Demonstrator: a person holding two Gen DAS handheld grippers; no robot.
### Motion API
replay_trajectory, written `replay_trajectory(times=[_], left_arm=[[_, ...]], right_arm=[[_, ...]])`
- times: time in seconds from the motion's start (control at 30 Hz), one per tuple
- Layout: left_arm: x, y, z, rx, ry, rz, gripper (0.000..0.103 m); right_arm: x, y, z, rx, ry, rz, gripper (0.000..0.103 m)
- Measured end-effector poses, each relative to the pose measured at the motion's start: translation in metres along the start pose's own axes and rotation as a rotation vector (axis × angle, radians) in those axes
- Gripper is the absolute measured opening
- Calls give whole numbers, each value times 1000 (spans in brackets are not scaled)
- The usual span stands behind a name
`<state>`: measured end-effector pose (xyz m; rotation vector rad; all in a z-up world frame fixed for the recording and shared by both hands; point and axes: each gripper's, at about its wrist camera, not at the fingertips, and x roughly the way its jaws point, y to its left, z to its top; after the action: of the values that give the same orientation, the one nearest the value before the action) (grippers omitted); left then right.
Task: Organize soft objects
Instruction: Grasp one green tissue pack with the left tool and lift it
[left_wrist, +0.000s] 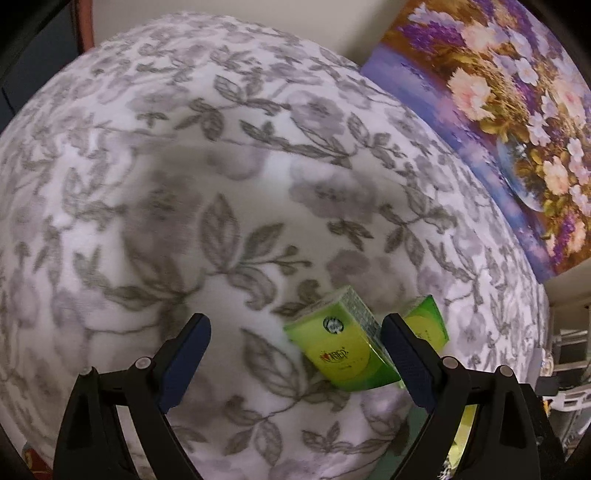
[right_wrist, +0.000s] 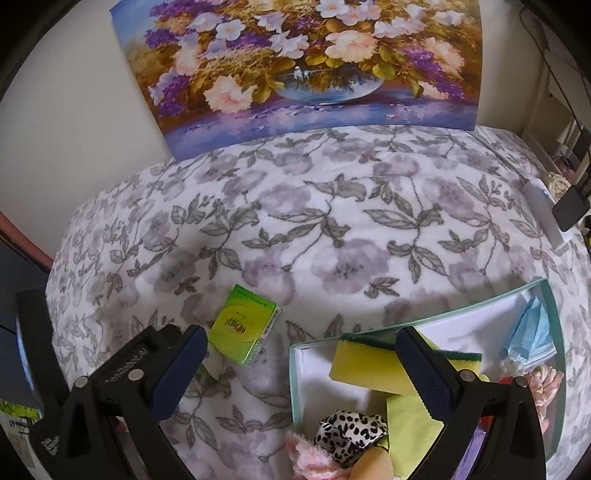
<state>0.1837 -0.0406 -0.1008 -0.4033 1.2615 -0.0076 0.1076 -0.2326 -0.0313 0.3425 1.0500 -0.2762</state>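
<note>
A green tissue pack (left_wrist: 340, 350) lies tilted on the grey floral blanket (left_wrist: 221, 184), between the fingers of my open left gripper (left_wrist: 295, 321) and close to the right one. A second green pack (left_wrist: 424, 321) shows partly behind that finger. In the right wrist view one green pack (right_wrist: 242, 328) lies on the blanket (right_wrist: 332, 221), left of a teal-rimmed white box (right_wrist: 417, 321). The box holds a yellow sponge (right_wrist: 369, 365), a blue face mask (right_wrist: 532, 332), a leopard-print scrunchie (right_wrist: 351, 428), a pink fluffy piece (right_wrist: 306, 454) and a lime cloth (right_wrist: 410, 424). My right gripper (right_wrist: 301, 334) hangs open over the box's near-left corner, holding nothing.
A flower painting (right_wrist: 303, 66) leans against the wall at the far edge of the blanket, also seen as the painting (left_wrist: 498, 110) at upper right. A white device (right_wrist: 543, 206) and a black item (right_wrist: 570, 210) sit at the blanket's right edge. Dark furniture (right_wrist: 22, 295) borders the left.
</note>
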Motion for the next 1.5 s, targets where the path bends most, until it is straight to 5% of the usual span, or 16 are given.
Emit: replay_trajectory(times=[0.27,0.43,0.97,1.5], left_arm=[[13,-6,-7,13,44,17,88],[10,-6,-8,24,41,27,52],[-9,9,5,26,14,52,51],[-27,58,28,-90,-33,121,51]], right_arm=[[-1,-6,2,16,-8,-2,103],[0,-7,2,19,-8,-7,103],[1,10,1,-37,-27,-18,103],[30,53,-8,-156,2,45,101]])
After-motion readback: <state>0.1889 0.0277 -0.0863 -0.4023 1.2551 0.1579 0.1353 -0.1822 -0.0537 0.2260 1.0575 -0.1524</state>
